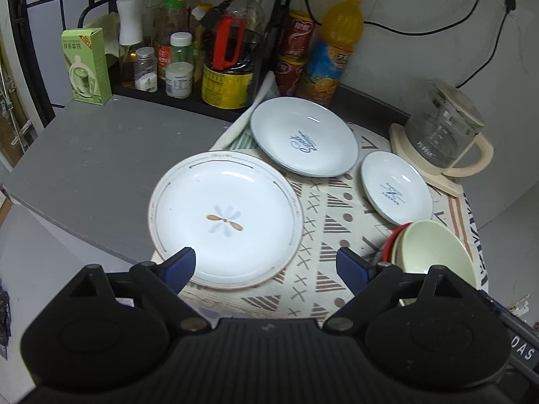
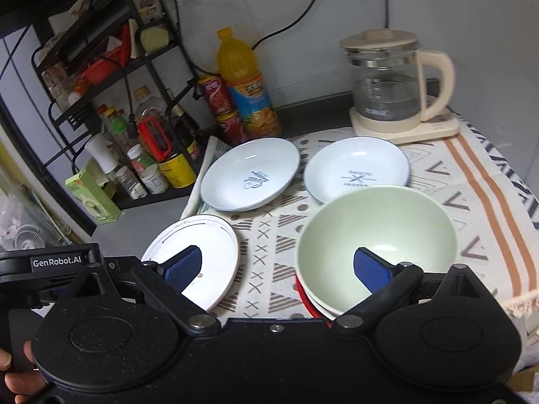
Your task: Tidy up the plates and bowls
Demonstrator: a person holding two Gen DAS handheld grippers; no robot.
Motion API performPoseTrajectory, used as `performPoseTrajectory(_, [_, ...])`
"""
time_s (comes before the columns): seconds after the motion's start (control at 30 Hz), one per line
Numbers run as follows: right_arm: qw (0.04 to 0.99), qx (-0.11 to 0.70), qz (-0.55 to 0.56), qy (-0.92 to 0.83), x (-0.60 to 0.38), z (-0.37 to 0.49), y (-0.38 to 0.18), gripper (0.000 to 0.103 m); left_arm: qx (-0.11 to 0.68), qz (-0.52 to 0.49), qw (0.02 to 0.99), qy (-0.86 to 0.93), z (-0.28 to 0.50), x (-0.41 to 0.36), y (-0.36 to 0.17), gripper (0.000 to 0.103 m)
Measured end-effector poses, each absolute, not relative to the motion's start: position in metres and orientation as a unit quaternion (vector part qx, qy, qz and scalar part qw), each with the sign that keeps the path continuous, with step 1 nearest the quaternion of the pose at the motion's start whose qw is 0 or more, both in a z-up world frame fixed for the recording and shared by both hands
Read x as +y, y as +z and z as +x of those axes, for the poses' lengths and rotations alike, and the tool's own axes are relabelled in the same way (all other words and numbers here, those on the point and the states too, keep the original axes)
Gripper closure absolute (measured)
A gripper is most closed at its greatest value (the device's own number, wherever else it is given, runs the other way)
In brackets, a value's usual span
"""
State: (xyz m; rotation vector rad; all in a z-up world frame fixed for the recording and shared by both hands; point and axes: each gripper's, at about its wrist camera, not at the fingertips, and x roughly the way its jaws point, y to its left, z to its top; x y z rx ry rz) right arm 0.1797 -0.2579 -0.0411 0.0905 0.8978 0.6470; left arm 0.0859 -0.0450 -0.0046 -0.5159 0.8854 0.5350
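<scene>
Patterned cloth [image 1: 323, 235] covered the counter's right end, carrying three plates; the flower plate [image 1: 224, 219] overhung its left edge, stacked bowls [image 2: 377, 245] sat near the front. Both the left gripper [image 1: 266, 266] and right gripper [image 2: 279, 269] hung spread, empty. Best to pinch that plate's near rim squarely.

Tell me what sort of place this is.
Most likely a home kitchen counter: a rack of condiment bottles stands against the wall, an electric glass kettle sits on its base, and plates lie on a patterned cloth.
</scene>
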Motion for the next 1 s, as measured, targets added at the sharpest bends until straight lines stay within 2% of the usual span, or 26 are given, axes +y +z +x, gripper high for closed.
performPoseTrajectory(0.57, [0.832,0.451,0.024,0.324,-0.191,0.213,-0.05,0.006,0.44,-0.252,0.821,0.261,0.105,0.017,-0.018,0.014])
performPoseTrajectory(1.0, [0.835,0.463,0.034,0.296,-0.156,0.252,-0.063,0.006,0.44,-0.257,0.827,0.237,0.151,0.063,-0.028,0.014])
